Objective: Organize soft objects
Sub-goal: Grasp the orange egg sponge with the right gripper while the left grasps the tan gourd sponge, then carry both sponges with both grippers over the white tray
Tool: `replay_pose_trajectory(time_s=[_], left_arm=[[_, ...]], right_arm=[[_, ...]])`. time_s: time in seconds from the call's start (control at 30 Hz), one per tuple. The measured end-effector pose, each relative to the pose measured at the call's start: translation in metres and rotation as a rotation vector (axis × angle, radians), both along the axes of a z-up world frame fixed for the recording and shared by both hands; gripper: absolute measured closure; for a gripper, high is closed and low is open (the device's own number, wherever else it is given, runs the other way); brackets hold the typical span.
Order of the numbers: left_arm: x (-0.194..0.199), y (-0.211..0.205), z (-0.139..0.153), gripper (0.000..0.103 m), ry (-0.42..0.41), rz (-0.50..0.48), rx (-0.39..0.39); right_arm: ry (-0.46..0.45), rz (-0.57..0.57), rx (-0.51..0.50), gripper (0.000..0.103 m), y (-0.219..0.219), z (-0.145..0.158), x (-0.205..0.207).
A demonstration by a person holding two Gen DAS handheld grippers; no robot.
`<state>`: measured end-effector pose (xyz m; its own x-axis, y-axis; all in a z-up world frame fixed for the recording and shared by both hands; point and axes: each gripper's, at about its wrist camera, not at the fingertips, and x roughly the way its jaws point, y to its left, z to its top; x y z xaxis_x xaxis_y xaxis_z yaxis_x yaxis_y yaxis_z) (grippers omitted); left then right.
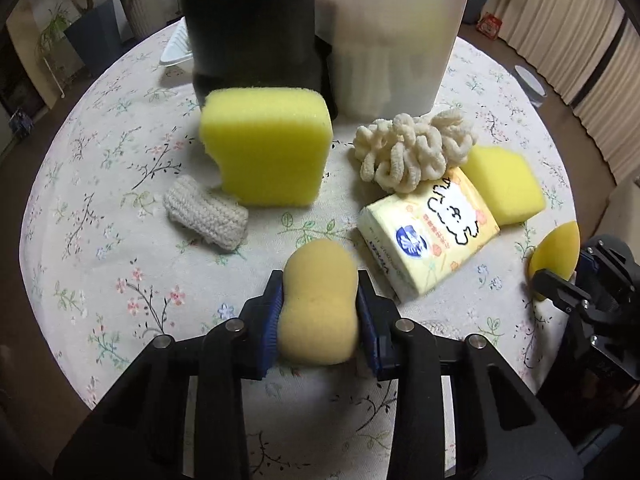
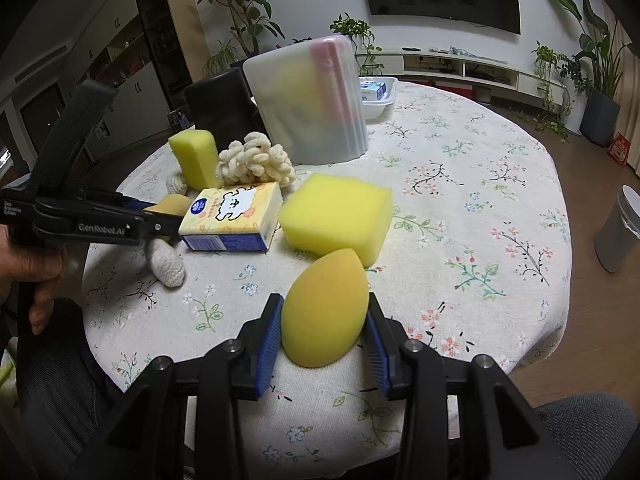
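From the left wrist view, the left gripper is clamped on a peanut-shaped tan sponge, its blue pads pinching the sponge's waist just above the near edge of the floral tablecloth. Toward the middle stands a big yellow sponge, with a small knitted piece beside it on the left. A looped cream scrubber touches a tissue pack. At the far edge stand a black bin and a white bin.

From the right wrist view, the right gripper is closed on an egg-shaped yellow sponge, held over the near edge. A square yellow sponge lies just behind it, beside the tissue pack.
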<state>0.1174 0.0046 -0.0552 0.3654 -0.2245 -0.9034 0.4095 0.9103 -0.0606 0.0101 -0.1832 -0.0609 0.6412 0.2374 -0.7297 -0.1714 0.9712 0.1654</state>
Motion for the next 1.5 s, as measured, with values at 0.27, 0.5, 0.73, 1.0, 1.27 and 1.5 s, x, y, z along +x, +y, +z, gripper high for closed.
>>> replay_pose_trajectory(time_s=[0.27,0.5,0.73,1.0,1.27,1.5], left_arm=[[-0.025,0.032,0.009,0.072,-0.031,0.118,-0.079],[-0.059,0.056,0.019,0.072,-0.085,0.207,-0.147],[-0.071,0.042,0.038,0.072,-0.186,0.193,-0.153],[-0.058,0.058,0.051,0.072,-0.238,0.218,-0.193],[-0.001,0.078,0.084,0.072,-0.336,0.229,-0.188],[0.087,0.086,0.115,0.072,-0.391,0.187,-0.161]], right_arm=[[-0.018,0.020,-0.021,0.061,0.006,0.007,-0.004],[-0.047,-0.002,-0.059,0.061,-0.004,0.024,-0.006],[-0.075,-0.009,-0.084,0.061,-0.008,0.045,-0.007],[-0.095,-0.039,-0.099,0.061,-0.026,0.069,0.003],[-0.151,-0.078,-0.143,0.061,-0.063,0.105,0.047],[-0.154,-0.071,-0.154,0.061,-0.094,0.131,0.127]])
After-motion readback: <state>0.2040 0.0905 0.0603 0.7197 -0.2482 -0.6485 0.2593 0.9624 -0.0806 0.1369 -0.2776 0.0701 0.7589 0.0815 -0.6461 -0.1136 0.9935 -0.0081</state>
